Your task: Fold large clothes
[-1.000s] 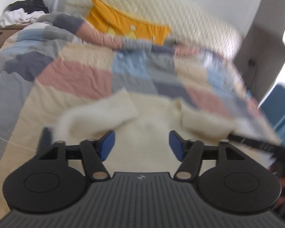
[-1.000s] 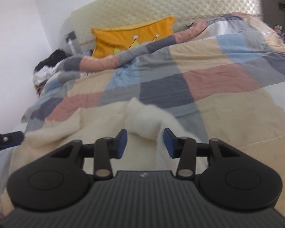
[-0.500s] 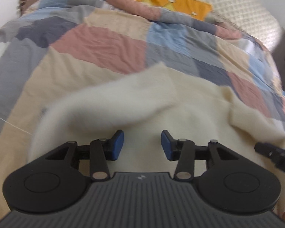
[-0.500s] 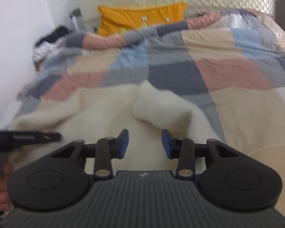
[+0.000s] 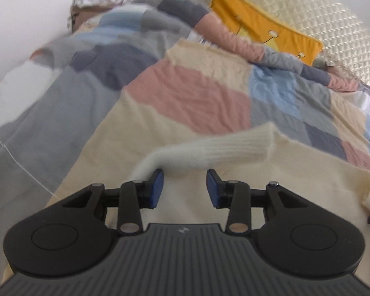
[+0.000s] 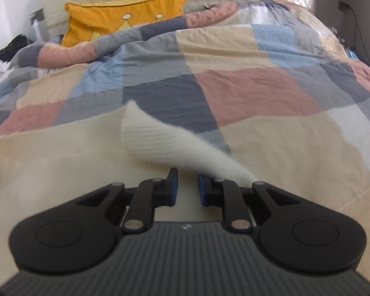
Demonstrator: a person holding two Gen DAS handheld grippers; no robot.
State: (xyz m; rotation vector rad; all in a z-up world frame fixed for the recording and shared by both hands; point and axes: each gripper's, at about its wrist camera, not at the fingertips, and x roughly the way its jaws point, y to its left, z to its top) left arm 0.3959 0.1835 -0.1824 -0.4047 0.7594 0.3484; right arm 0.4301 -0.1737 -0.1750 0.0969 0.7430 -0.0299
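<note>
While both claws are closing over the cream sweater [image 5: 259, 197], blur hides any pinch.

**Tool hardware, both hands**

Your left tool [image 5: 185, 185] and right tool [image 6: 187, 187] look identical: matte black body, ribbed grey-black top plate with a small pale logo at its front edge. Two big round black housings sit either side, each with an embossed circle. Black linkage arms run forward from silver pivot pins and small screws. Fingers [image 5: 156, 188] are black with blue pads. No cables or sleeves visible in your views.
</note>
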